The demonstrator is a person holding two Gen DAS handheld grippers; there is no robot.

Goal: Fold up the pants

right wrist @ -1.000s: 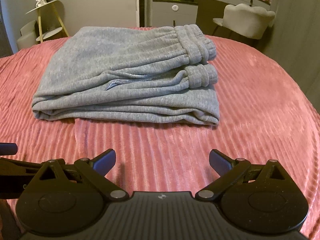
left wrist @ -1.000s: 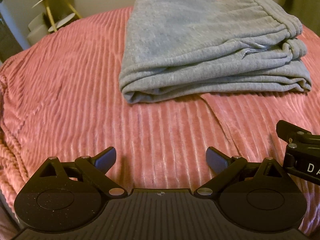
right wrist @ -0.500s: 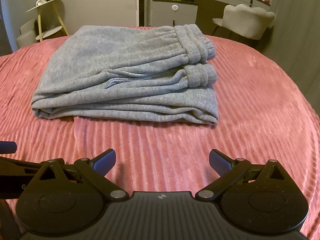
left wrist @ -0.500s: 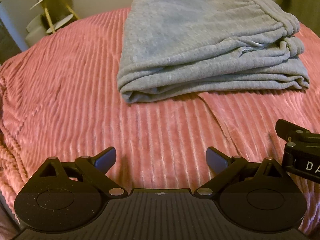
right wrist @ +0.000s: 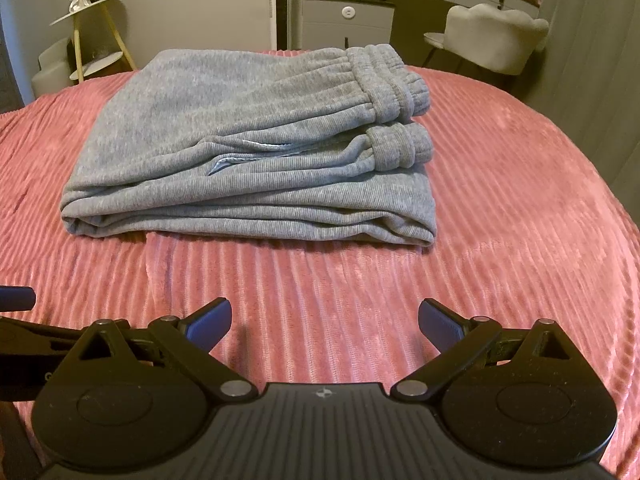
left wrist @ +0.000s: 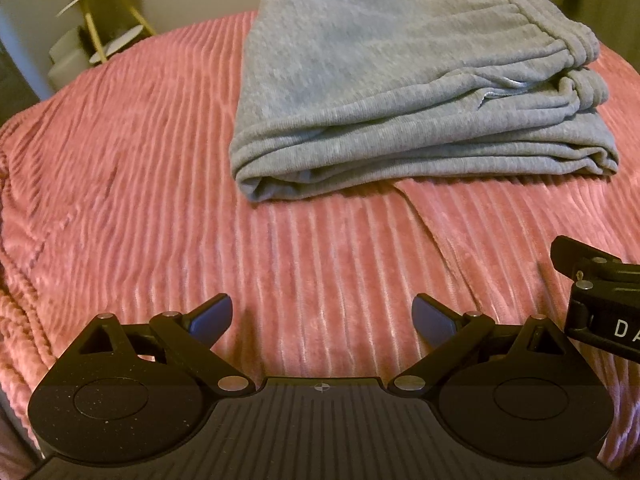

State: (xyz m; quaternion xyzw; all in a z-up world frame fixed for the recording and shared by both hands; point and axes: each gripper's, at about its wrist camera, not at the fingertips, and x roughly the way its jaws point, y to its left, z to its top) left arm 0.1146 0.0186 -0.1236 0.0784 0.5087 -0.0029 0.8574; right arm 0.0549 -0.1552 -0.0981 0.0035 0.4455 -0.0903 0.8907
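- Bedroom scene; pink ribbed bedspread (right wrist: 500, 208) is the work surface, pants as landmark for all places.
- Far left of the pants: gold-legged tiered stand (right wrist: 96, 36) with a wrapped bouquet on top; nothing else readable on its shelves.
- Left gripper (left wrist: 322, 314): released, jaws spread wide, nothing between them, hovering over bare bedspread on the near side of the pants, well apart from them.
- Grey pants (right wrist: 248, 152): lying mid-bed in a stacked rectangle, several layers showing along the near edge, waistband (right wrist: 384, 80) and a ribbed cuff (right wrist: 400, 146) at the right end, rounded fold at the left end.
- Small pale strip of fabric, maybe a pocket edge, peeks out between layers on top; can't tell exactly what.
- Right gripper (right wrist: 324, 318): also let go, jaws wide, empty, near side of the pants, just beside the left gripper.
- Judgement: fold looks finished or nearly so; step in hand is likely backing off or a last tidy.
- To do it well: if tidying, press the stack from above rather than pinching one layer; tugging the near edge could slide layers apart. Keep jaws clear of the bedspread crease just below the pants' left near corner.
- Behind the pants, right: grey dresser (right wrist: 344, 20) with bottle-like items on top, too small to identify; scalloped chair (right wrist: 496, 36).
- Containers: none in view holding anything identifiable.
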